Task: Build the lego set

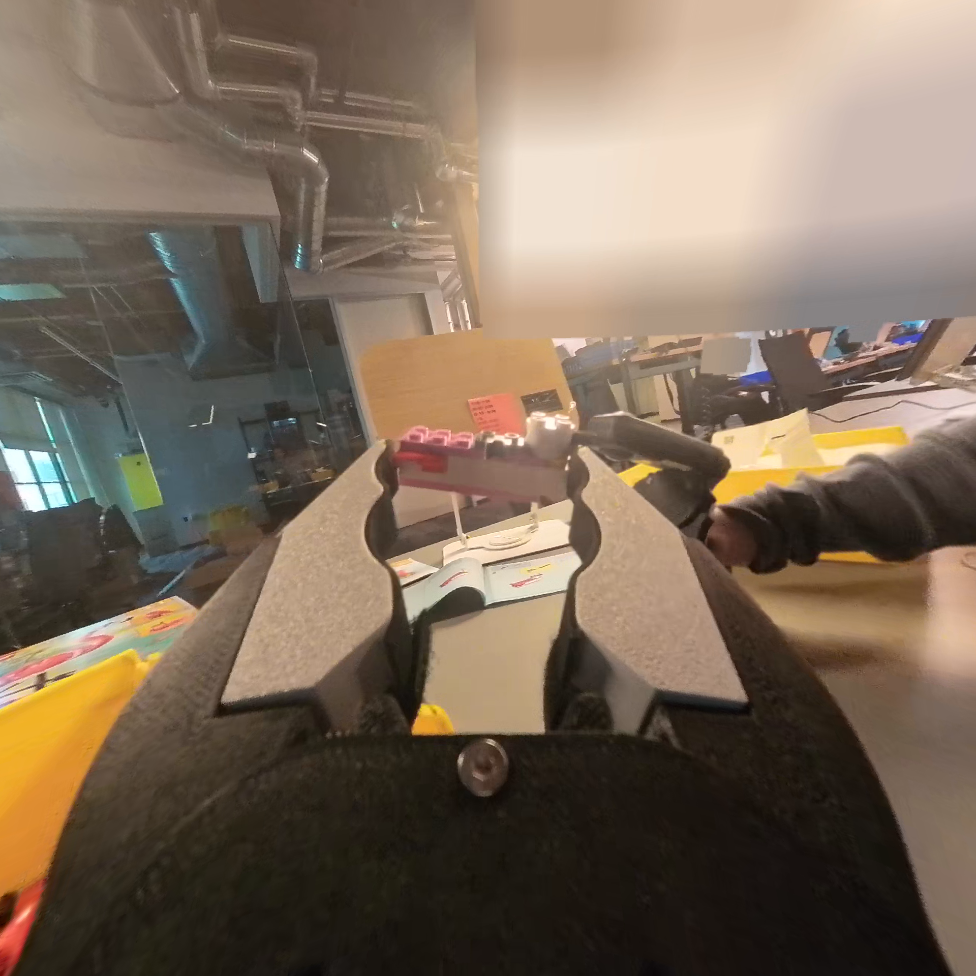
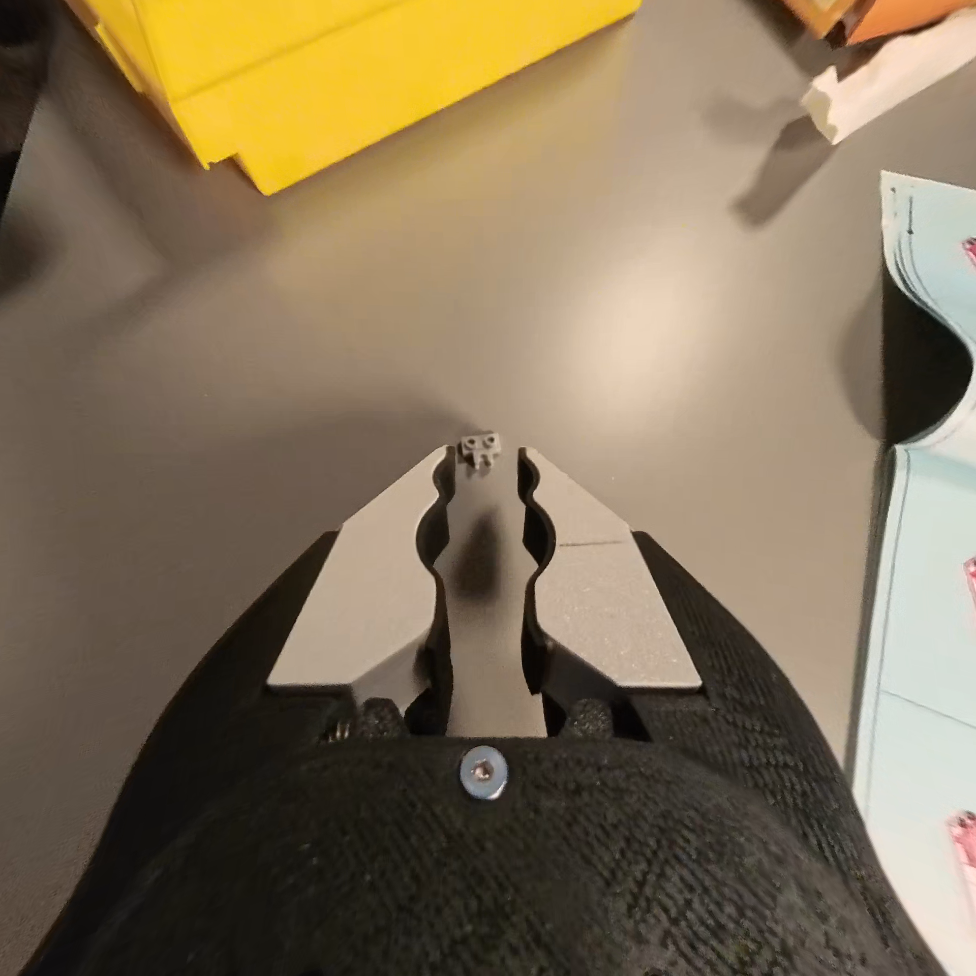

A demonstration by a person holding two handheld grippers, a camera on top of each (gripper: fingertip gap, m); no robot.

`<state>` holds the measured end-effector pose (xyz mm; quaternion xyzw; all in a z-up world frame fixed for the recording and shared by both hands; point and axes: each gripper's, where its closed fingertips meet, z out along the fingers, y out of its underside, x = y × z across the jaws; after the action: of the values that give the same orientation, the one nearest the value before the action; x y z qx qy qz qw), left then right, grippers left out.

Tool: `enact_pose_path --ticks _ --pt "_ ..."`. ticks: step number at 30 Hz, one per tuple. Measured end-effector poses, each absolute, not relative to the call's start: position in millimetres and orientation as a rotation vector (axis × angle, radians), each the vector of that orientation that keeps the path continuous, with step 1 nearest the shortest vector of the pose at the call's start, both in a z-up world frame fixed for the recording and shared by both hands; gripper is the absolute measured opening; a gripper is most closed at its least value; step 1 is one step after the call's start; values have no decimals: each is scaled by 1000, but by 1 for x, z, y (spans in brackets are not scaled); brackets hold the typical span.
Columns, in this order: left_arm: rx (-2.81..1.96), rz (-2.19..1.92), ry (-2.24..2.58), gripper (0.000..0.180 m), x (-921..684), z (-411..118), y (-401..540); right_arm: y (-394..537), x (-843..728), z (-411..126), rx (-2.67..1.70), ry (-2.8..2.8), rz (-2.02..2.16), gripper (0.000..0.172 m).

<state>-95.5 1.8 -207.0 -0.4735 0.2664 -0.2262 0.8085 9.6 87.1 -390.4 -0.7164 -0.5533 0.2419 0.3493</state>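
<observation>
The left gripper (image 1: 481,465) clamped a pink-and-grey brick assembly (image 1: 475,465) above the table. The right gripper (image 2: 486,454) hung with fingers apart, a small grey piece (image 2: 479,442) on bare table (image 2: 317,343) just past its tips, a yellow box (image 2: 343,79) well ahead.

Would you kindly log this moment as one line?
left gripper: shut on brick assembly | right gripper: open over small grey piece on table

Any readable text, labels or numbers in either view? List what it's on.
I won't quote any writing; here is where it sits.
Orange sticky note on the wooden board: dark lines, blurred.
Black label beside it: too small.
Open booklet on the table: small marks, blurred.
Colourful box: print, blurred.
Light blue pages: no legible text.
</observation>
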Motion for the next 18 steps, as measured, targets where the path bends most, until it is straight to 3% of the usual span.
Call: enact_pose_path --ticks 18 --pt "-1012 -560 611 64 -81 -213 0 87 0 -407 -1837 -1448 662 15"
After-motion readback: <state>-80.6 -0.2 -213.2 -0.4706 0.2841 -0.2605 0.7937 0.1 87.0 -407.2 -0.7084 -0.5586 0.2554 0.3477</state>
